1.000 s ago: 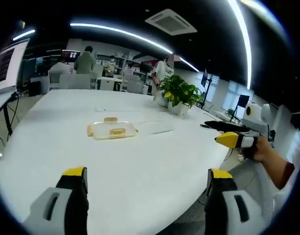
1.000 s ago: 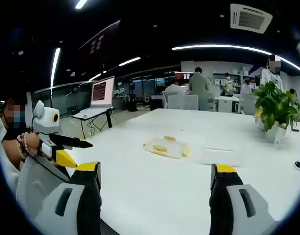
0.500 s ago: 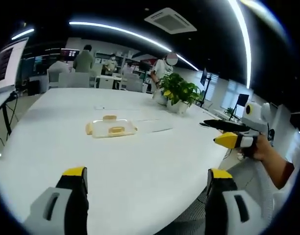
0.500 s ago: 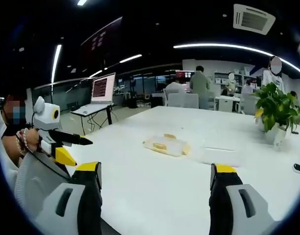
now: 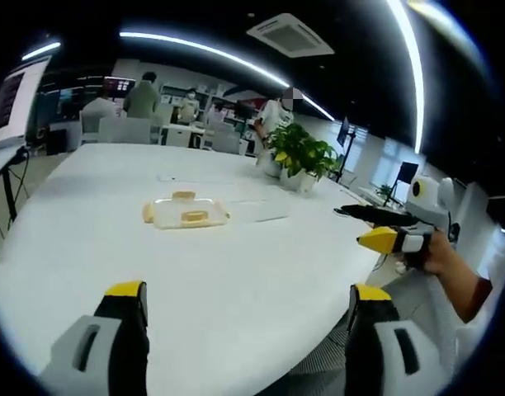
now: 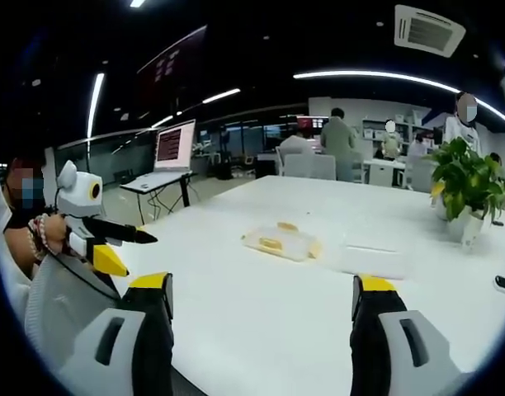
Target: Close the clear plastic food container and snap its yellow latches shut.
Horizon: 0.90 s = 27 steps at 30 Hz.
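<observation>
a: white table (image 5: 236,272) in an open office, people and a potted plant (image 5: 300,157) at the back. in the left gripper view the container (image 5: 185,213) lies flat at centre left of the frame, well apart from the left gripper (image 5: 244,309), whose jaws stand spread at the bottom edge with nothing between them.

b: and that flat clear sheet just right of it?

a: probably the lid (image 5: 259,213), lying beside the box rather than on it, though too faint to be sure. the right gripper (image 5: 375,227) comes in at mid right, held in a hand (image 5: 438,252).

b: right gripper view?

a: same table (image 6: 261,313). the container (image 6: 279,242) sits at centre, slightly above the middle, with the pale lid (image 6: 372,260) to its right. the right gripper (image 6: 261,313) has its jaws wide apart at the bottom, far short of the box. the left gripper (image 6: 120,247) shows at left.

b: advice for the reach?

a: bring both in low, steady the box with one, seat the lid square before pressing any yellow latch.
</observation>
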### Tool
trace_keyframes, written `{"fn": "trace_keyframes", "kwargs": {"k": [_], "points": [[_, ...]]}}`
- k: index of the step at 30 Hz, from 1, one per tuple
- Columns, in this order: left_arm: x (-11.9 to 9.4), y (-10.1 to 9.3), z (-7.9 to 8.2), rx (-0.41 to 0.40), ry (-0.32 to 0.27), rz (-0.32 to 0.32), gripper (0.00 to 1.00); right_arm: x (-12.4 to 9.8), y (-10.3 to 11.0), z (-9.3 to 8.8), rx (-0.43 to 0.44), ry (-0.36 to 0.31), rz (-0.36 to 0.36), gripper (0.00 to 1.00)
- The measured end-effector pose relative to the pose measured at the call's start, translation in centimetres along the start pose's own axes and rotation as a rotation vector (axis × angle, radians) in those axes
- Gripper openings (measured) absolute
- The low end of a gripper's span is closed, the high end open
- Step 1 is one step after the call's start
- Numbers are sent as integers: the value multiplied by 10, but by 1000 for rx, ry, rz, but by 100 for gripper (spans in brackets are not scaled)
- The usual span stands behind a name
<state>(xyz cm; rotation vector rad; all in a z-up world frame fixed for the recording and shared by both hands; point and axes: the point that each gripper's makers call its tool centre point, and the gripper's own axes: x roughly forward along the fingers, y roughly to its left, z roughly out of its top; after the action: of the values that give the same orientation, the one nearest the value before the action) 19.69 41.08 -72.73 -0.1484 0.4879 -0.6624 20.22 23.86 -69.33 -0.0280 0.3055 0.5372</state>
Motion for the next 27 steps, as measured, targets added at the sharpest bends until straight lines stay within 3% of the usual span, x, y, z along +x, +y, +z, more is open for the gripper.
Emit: {"fn": "trace_keyframes", "kwargs": {"k": [16,22,27], "points": [[1,3,-3,1,17,12,99,2,2,-3,-3,14,16,86],[1,8,13,-15,-5,5,97,3,5,-8,26,36,52,83],[2,24,43,63,-31,26,97,5,5,-8,51,38,78,79]]}}
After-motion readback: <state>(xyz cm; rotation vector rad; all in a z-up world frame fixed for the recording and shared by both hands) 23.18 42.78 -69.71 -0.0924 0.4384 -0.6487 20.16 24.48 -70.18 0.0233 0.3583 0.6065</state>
